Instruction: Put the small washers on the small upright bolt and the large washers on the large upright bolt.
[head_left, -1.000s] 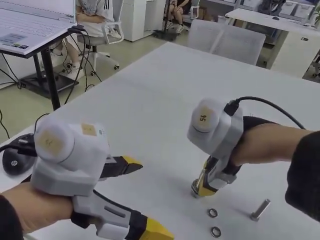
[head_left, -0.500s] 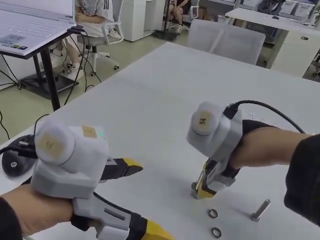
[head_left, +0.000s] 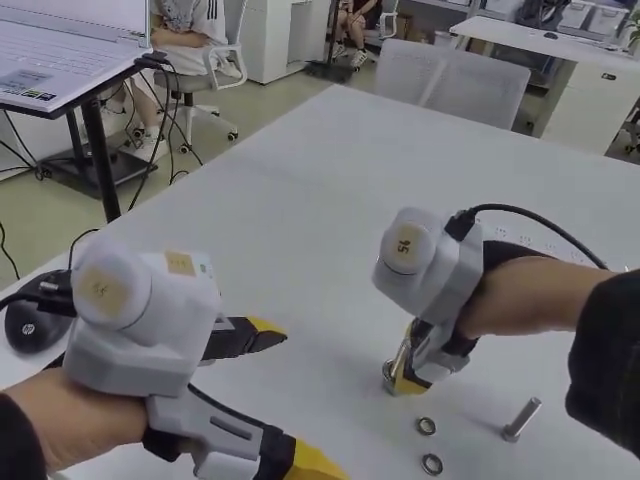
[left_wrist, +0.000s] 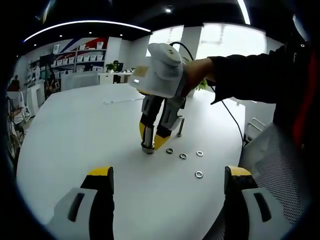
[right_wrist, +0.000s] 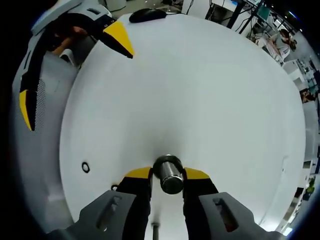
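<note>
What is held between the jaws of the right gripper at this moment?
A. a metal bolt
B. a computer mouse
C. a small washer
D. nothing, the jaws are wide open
A: in the right gripper view, the right gripper has its yellow-tipped jaws closed on both sides of a metal bolt, seen end-on between them.

White table (head_left: 300, 200), laptop (head_left: 50, 50), black mouse (head_left: 25, 325), mesh chair (head_left: 455, 85)

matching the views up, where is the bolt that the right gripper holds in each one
head view: bolt low, right of centre, under the right gripper.
left gripper view: centre, just left of the washers.
right gripper view: bottom centre, seen end-on.
shared landmark: that gripper's yellow jaw tips clamped on it.
</note>
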